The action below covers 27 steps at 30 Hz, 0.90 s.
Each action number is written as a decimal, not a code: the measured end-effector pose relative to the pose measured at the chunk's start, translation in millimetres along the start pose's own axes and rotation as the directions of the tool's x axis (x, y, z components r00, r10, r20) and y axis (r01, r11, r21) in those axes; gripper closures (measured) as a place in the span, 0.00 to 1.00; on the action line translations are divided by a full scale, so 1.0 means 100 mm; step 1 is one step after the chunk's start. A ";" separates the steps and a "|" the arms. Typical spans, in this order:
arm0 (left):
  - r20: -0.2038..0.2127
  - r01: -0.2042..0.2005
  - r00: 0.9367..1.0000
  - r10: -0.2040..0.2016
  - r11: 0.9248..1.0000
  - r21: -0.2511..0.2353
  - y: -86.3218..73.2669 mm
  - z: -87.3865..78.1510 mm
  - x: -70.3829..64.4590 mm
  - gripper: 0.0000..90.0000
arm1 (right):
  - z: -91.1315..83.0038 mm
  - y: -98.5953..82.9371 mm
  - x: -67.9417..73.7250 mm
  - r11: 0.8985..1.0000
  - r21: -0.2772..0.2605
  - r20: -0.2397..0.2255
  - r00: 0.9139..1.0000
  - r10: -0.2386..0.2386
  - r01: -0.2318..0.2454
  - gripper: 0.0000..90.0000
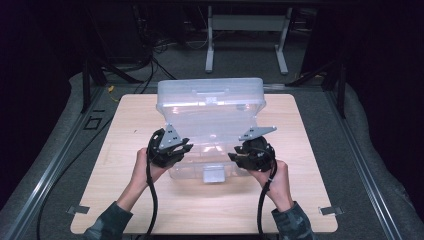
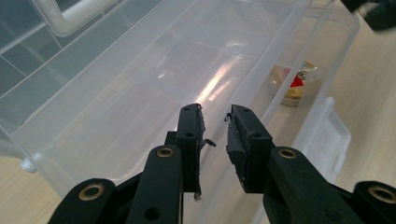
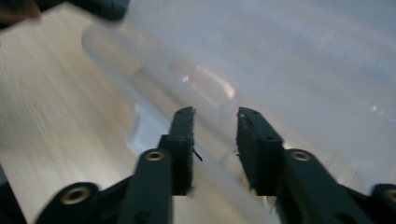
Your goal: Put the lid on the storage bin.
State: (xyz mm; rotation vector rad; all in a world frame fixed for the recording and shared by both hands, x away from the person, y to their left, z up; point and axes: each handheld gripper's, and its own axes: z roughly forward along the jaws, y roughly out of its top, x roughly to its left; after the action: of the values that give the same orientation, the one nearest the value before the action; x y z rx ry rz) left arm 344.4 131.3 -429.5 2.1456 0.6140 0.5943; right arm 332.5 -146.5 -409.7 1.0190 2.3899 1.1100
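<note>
A clear plastic storage box [image 1: 210, 112] stands on the wooden table [image 1: 300, 150] with its lid tipped up at the back. My left gripper [image 1: 184, 148] is at the box's front left corner and my right gripper [image 1: 235, 153] at its front right. In the left gripper view the gripper [image 2: 215, 114] has its jaws narrowly apart over the box's front rim [image 2: 299, 51]. A small red, gold and white item [image 2: 295, 84] lies inside the box. The right gripper view is blurred; that gripper [image 3: 215, 114] also stands narrowly apart above the rim [image 3: 154, 88].
The box's front latch tab [image 1: 214, 174] sticks out towards me between the two hands. Bare table lies left, right and in front of the box. Metal rails run along both sides of the table, and a white stand [image 1: 245, 30] is behind it.
</note>
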 end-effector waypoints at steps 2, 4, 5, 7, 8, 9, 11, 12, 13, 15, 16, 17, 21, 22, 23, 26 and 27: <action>0.010 0.001 1.000 -0.001 1.000 0.009 -0.01 0.01 -0.02 0.82 | 0.00 0.14 -0.04 0.999 -0.042 0.008 1.000 0.013 -0.012 0.88; 0.029 0.013 1.000 -0.013 1.000 0.023 -0.05 0.02 -0.04 0.82 | 0.04 0.26 -0.10 0.998 -0.058 0.039 0.999 0.027 -0.025 0.93; 0.037 0.023 0.999 -0.024 0.999 0.030 -0.07 0.03 -0.06 0.82 | 0.09 0.32 -0.15 0.997 -0.067 0.024 0.998 0.052 -0.050 0.95; 0.036 0.035 0.999 -0.036 0.999 0.030 -0.15 0.06 -0.13 0.83 | 0.14 0.36 -0.19 0.995 -0.063 0.025 0.997 0.073 -0.071 1.00; 0.017 0.035 0.999 -0.035 0.999 0.015 -0.17 0.05 -0.15 0.82 | 0.18 0.35 -0.19 0.995 -0.057 0.001 0.996 0.085 -0.085 1.00; 0.012 0.044 0.999 -0.045 0.999 0.013 -0.18 0.04 -0.16 0.82 | 0.20 0.34 -0.16 0.994 -0.066 0.024 0.996 0.084 -0.082 1.00; 0.014 0.072 0.997 -0.072 0.997 0.004 -0.18 0.03 -0.16 0.79 | 0.23 0.32 -0.12 0.996 -0.051 0.030 0.997 0.073 -0.071 1.00; 0.018 0.084 0.996 -0.084 0.996 0.007 -0.17 0.02 -0.15 0.79 | 0.24 0.31 -0.11 0.996 -0.053 0.016 0.997 0.075 -0.074 1.00; 0.022 0.095 0.995 -0.095 0.995 0.009 -0.16 0.01 -0.14 0.78 | 0.24 0.31 -0.11 0.996 -0.047 0.022 0.997 0.071 -0.070 1.00; 0.039 0.114 0.993 -0.115 0.993 0.024 -0.16 -0.01 -0.13 0.71 | 0.23 0.31 -0.11 0.996 -0.049 0.039 0.997 0.072 -0.070 1.00; 0.037 0.114 0.993 -0.114 0.993 0.026 -0.16 -0.03 -0.13 0.68 | 0.23 0.31 -0.11 0.997 -0.042 0.041 0.997 0.072 -0.070 1.00; 0.043 0.124 0.991 -0.126 0.992 0.038 -0.16 -0.04 -0.13 0.63 | 0.22 0.30 -0.11 0.996 -0.049 0.042 0.996 0.076 -0.074 1.00; 0.058 0.146 0.987 -0.148 0.989 0.036 -0.20 -0.17 -0.12 0.46 | 0.22 0.29 -0.11 0.997 -0.033 0.054 0.996 0.068 -0.067 0.99; 0.055 0.146 0.987 -0.148 0.989 0.031 -0.21 -0.22 -0.12 0.44 | 0.22 0.28 -0.11 0.997 -0.034 0.057 0.996 0.067 -0.066 0.98; 0.059 0.139 0.988 -0.140 0.990 0.026 -0.22 -0.28 -0.11 0.43 | 0.21 0.28 -0.11 0.997 -0.036 0.052 0.996 0.070 -0.068 0.98; 0.087 0.143 0.986 -0.144 0.990 0.012 -0.27 -0.40 -0.09 0.38 | 0.20 0.27 -0.09 0.997 -0.032 0.050 0.997 0.067 -0.065 0.96; 0.087 0.136 0.987 -0.137 0.991 0.012 -0.30 -0.44 -0.09 0.37 | 0.19 0.27 -0.08 0.997 -0.027 0.054 0.996 0.068 -0.067 0.96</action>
State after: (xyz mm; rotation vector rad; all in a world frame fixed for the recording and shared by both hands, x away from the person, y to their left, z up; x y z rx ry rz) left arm 304.8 167.9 -430.1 2.1036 0.7084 0.4221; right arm 361.4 -130.1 -402.1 1.1150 2.3080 1.1177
